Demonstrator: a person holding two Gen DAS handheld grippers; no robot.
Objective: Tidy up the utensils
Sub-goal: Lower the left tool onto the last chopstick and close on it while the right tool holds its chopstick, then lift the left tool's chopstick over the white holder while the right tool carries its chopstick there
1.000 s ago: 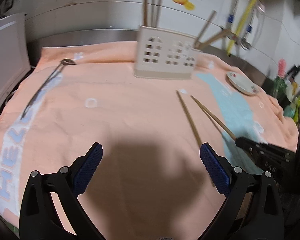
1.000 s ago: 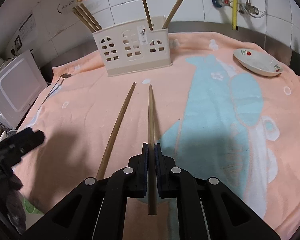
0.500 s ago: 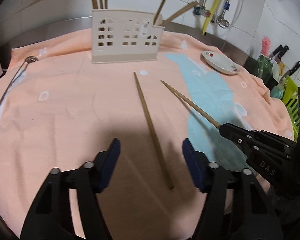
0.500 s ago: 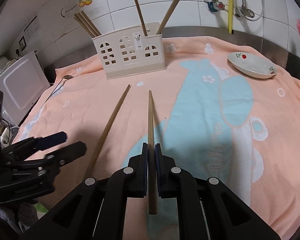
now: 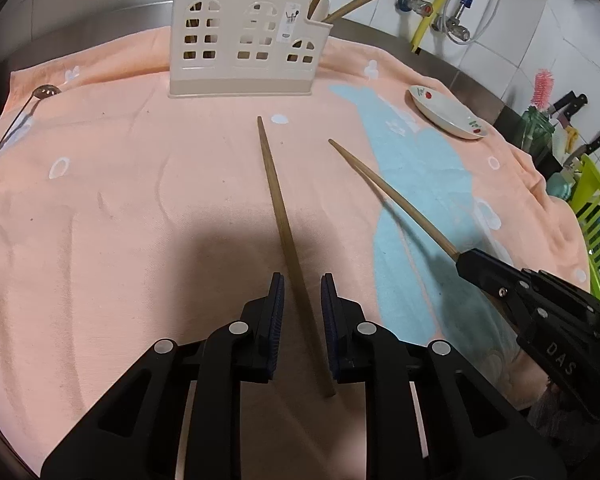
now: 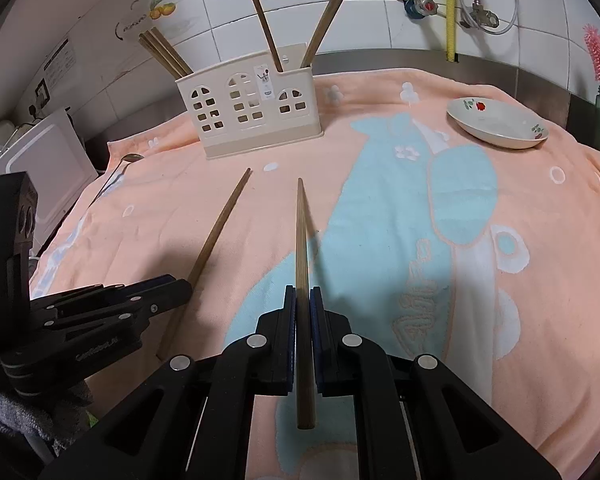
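Observation:
A brown chopstick (image 5: 274, 196) lies on the peach towel (image 5: 120, 200), pointing at the cream utensil holder (image 5: 244, 76). My left gripper (image 5: 302, 280) straddles the chopstick's near end. Its jaws are closing, and a gap still shows on each side of the stick. My right gripper (image 6: 303, 292) is shut on a second chopstick (image 6: 301, 232), which sticks out forward above the towel. In the right wrist view the lying chopstick (image 6: 222, 224) runs under the left gripper (image 6: 184, 288). The holder (image 6: 260, 136) has several chopsticks standing in it.
A white dish (image 6: 500, 136) sits at the right of the towel. At the far left of the towel lies a metal spoon (image 5: 46, 91). A white appliance (image 6: 40, 168) stands off the left edge. On the right are knives and a green rack (image 5: 596, 208).
My left gripper has swung right and down over the lying chopstick, and its jaws have narrowed from wide open to close around it. The right gripper has kept its chopstick and barely moved.

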